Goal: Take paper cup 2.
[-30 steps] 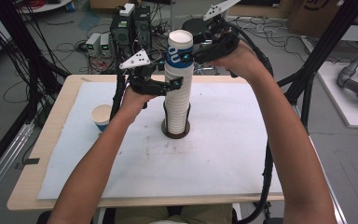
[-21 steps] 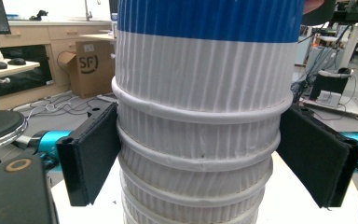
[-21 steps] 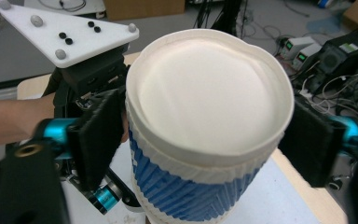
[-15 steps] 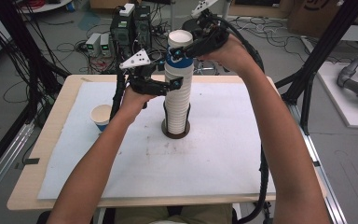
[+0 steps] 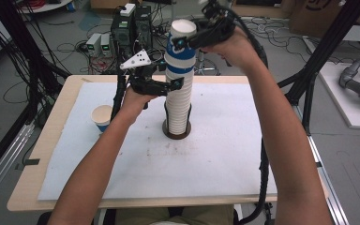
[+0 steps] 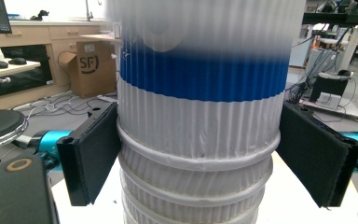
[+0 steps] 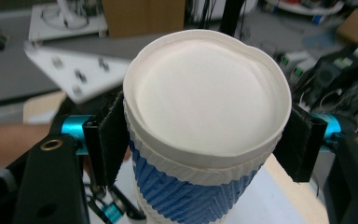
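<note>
right gripper [image 7: 200, 140] just closed, clamping top cup [image 7: 205, 116] | left gripper [image 6: 205, 158] grips stack [image 6: 196, 177] | stack base hidden

High view: fixed above person's side, facing fwd and down over table [image 5: 262, 187], whole top plus far floor in frame. Left gripper view: level, very close on mid part of cup stack [image 6: 200, 140], jaws either side, room bkgd behind. Right gripper view: angled down from up high, close on top cup [image 7: 205, 102]. Shared by all three: cup stack; in high view at centre, far half of table.
</note>
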Action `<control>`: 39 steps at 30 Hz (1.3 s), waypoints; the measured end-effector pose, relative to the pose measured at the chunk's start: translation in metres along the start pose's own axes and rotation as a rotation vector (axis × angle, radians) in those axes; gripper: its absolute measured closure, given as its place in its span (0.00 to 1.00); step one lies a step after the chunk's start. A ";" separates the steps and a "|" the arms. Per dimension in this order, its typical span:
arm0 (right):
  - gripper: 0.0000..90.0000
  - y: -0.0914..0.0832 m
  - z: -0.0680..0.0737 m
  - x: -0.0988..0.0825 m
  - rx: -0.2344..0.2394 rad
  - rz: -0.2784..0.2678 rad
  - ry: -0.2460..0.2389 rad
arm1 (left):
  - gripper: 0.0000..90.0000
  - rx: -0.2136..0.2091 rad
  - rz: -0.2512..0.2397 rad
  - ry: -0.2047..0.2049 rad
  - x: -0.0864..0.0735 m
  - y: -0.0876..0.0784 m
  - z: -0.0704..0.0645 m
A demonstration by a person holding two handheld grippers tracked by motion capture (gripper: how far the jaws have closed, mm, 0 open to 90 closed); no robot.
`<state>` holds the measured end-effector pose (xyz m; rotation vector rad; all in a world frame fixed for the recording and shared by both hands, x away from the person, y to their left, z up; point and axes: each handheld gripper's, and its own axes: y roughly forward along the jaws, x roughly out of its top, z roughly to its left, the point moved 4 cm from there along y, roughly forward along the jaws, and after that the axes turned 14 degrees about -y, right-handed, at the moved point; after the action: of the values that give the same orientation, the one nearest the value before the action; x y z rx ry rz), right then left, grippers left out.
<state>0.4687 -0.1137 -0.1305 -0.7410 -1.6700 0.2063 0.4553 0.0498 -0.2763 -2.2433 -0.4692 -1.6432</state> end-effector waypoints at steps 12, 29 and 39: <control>0.32 -0.055 -0.008 0.015 -0.115 -0.084 -0.016 | 0.18 0.001 0.003 -0.003 0.000 -0.001 0.001; 0.31 -0.077 0.035 -0.081 -0.102 -0.002 0.016 | 0.16 0.028 -0.013 0.007 0.000 -0.004 0.000; 0.31 -0.064 0.058 -0.135 -0.077 0.019 0.057 | 0.14 0.064 -0.015 0.033 -0.001 -0.030 -0.006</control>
<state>0.3996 -0.2253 -0.2226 -0.8141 -1.6243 0.1336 0.4369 0.0735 -0.2733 -2.1684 -0.5246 -1.6461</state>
